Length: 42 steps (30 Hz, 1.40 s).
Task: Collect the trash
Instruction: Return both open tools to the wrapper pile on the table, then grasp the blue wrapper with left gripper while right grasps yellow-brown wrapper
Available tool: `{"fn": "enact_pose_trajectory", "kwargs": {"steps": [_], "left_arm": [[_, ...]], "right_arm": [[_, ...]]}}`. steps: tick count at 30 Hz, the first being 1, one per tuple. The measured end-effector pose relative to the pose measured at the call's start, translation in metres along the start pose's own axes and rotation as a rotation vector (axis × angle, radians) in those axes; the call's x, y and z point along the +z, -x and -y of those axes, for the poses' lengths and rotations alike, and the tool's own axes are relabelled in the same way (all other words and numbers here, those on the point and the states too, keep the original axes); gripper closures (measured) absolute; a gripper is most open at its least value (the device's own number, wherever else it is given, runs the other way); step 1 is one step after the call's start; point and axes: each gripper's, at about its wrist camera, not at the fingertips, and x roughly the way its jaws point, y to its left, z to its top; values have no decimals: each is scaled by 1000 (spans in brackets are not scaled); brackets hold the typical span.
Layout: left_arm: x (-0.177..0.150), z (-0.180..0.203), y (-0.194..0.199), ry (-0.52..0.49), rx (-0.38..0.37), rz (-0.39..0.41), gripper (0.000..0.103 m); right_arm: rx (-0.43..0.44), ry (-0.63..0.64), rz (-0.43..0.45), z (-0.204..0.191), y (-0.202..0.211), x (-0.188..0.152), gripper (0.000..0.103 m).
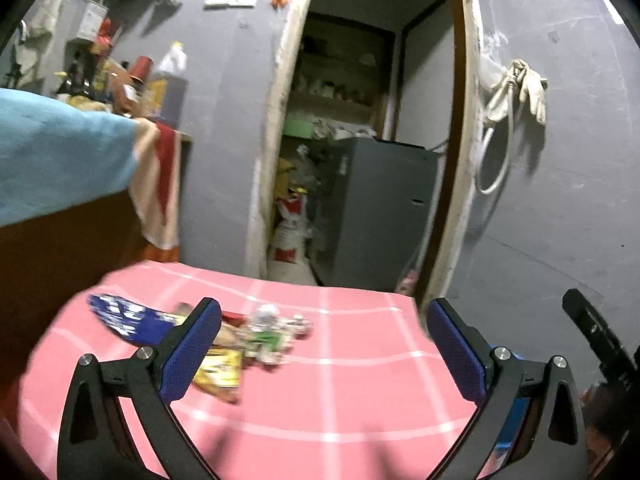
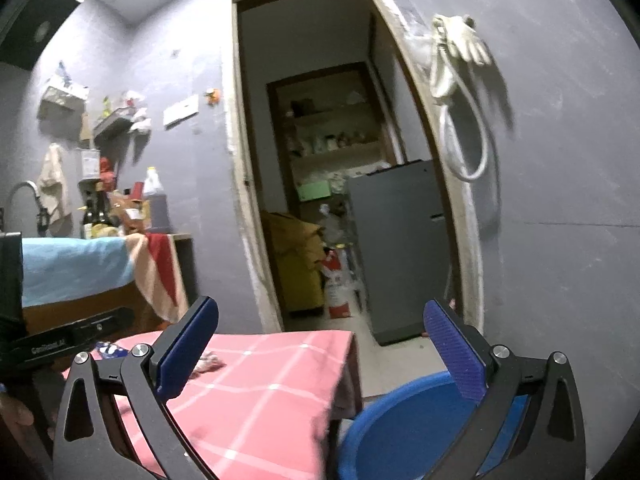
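A grey-walled room opens through a doorway (image 1: pixel 372 120) into a dim storeroom whose shelves are too dark and smeared to read; a grey cabinet (image 1: pixel 384 208) stands inside it and pale gloves (image 1: pixel 524 84) hang on the wall beside the frame. In front lies a table under a pink cloth with white lines (image 1: pixel 340 380), its near edge cut off by the bottom of both views. The trash (image 1: pixel 224 340) sits in a loose heap on the left part of the cloth: a blue-and-white wrapper, a yellow packet and a crumpled whitish piece with green, all blurred, and partly hidden behind one finger of the left gripper (image 1: pixel 324 348). That gripper stands with its jaws spread wide and nothing between the blue pads, only bare cloth. The right gripper (image 2: pixel 320 352) is likewise spread wide and empty; its left finger covers most of the heap, so just a scrap of the blue wrapper and a pale crumple show there. A blue round container (image 2: pixel 400 424) sits off the table's right edge, its lower part cut off and half masked by the right finger. To the left, a counter draped in light blue cloth (image 1: pixel 60 160) carries bottles too blurred to identify.
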Motion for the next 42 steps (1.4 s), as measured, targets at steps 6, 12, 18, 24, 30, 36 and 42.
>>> {"fn": "enact_pose_trajectory", "kwargs": {"steps": [6,12,18,24,30,36,42], "left_arm": [[-10,-42,21,-1,68,-7,2],[-19,-78,34,14,115,-42,2],[-23,-107,38,28,167,-86,2],[-23,-138,28,47,229,-165,2],[-19,-182,5,133,254,-259,2],[-15,-216,-22,229,209,-336,3],[-12,-218,-41,189,159,-389,14]], "right_arm": [[70,38,-18,-35,-8,-4,0],[142,47,-73,-64,-24,-12,0],[193,60,-160,-91,-45,-21,0],[228,61,-278,-114,-71,-33,0],[259,85,-410,-139,-99,-43,0],[289,157,-547,-171,-123,-54,0],[330,202,-680,-197,-145,-73,6]]}}
